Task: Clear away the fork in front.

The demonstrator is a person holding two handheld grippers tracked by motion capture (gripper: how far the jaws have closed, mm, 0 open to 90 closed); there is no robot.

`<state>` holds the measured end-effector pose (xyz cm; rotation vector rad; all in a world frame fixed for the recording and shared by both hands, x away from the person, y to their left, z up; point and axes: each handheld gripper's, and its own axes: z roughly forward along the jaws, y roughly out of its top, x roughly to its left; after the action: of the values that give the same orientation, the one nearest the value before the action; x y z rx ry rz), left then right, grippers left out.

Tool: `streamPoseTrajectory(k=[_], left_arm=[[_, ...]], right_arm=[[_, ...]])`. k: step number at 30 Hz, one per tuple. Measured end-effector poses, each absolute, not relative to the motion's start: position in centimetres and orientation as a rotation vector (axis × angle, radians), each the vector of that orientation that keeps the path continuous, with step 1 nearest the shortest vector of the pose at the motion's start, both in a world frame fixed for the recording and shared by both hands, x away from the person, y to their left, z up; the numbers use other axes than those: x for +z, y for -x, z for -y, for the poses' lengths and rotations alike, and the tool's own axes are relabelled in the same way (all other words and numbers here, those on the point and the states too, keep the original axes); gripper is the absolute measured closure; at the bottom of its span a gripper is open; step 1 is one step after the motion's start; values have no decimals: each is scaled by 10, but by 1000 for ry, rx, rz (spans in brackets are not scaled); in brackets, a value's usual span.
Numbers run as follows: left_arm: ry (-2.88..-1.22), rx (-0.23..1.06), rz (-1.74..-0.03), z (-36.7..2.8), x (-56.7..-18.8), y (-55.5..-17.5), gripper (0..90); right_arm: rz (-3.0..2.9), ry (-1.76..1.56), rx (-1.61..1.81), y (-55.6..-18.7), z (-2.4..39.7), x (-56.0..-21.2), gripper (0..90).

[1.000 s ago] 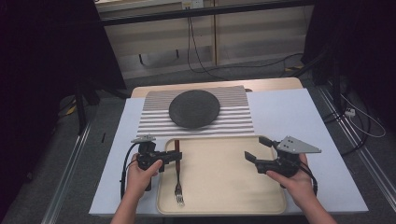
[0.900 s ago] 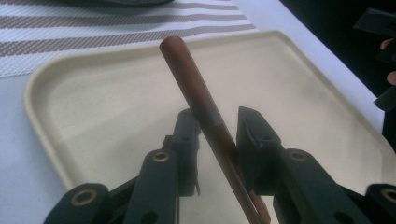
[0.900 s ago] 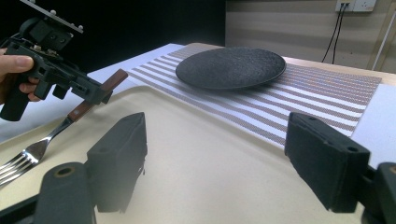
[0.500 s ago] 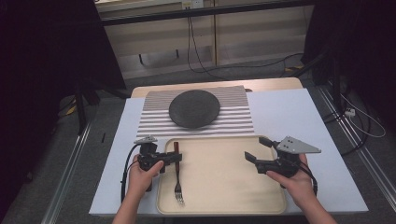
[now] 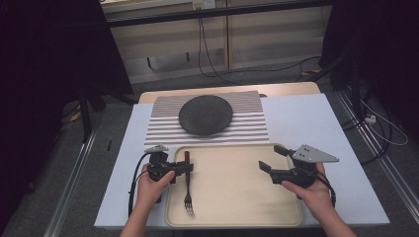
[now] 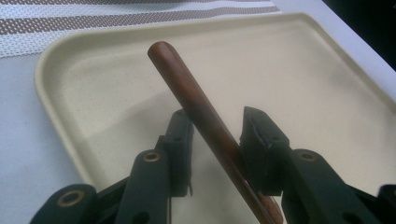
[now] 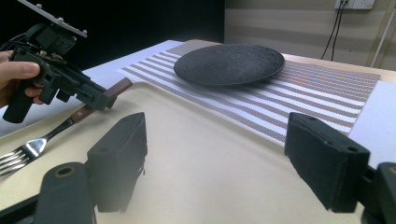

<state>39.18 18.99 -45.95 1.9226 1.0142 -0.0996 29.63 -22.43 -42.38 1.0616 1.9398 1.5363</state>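
A metal fork with a brown wooden handle (image 5: 188,182) lies at the left of a beige plastic tray (image 5: 237,207). Its handle is straddled by the left gripper (image 6: 215,135), whose jaws are parted, not yet clamped. Grasping and lifting are judged outstanding. The right gripper (image 5: 268,168) is held released over the tray.

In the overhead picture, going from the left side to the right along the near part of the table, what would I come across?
Left gripper → fork → bare middle of the tray → right gripper
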Motion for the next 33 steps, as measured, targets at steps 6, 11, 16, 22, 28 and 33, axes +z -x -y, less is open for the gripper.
streamPoseTrajectory(k=[6,11,16,22,28,33], left_arm=[[-1931,-87,-1014,-189,-460,-392,636],[-1935,-81,-1013,-189,-460,-391,636],[-1932,-80,-1016,-188,-460,-391,635],[-1933,-71,-1023,-189,-460,-391,622],[-1920,-51,-1025,-190,-459,-389,610],[-1924,-34,-1020,-190,-457,-388,575]], right_arm=[[-1940,-1060,1536,-296,225,-424,214],[-1939,-1060,1538,-296,225,-424,214],[-1940,-1059,1536,-296,225,-424,213],[-1940,-1058,1537,-296,225,-424,214],[-1938,-1056,1535,-297,225,-424,213],[-1944,-1055,1532,-297,225,-424,213]])
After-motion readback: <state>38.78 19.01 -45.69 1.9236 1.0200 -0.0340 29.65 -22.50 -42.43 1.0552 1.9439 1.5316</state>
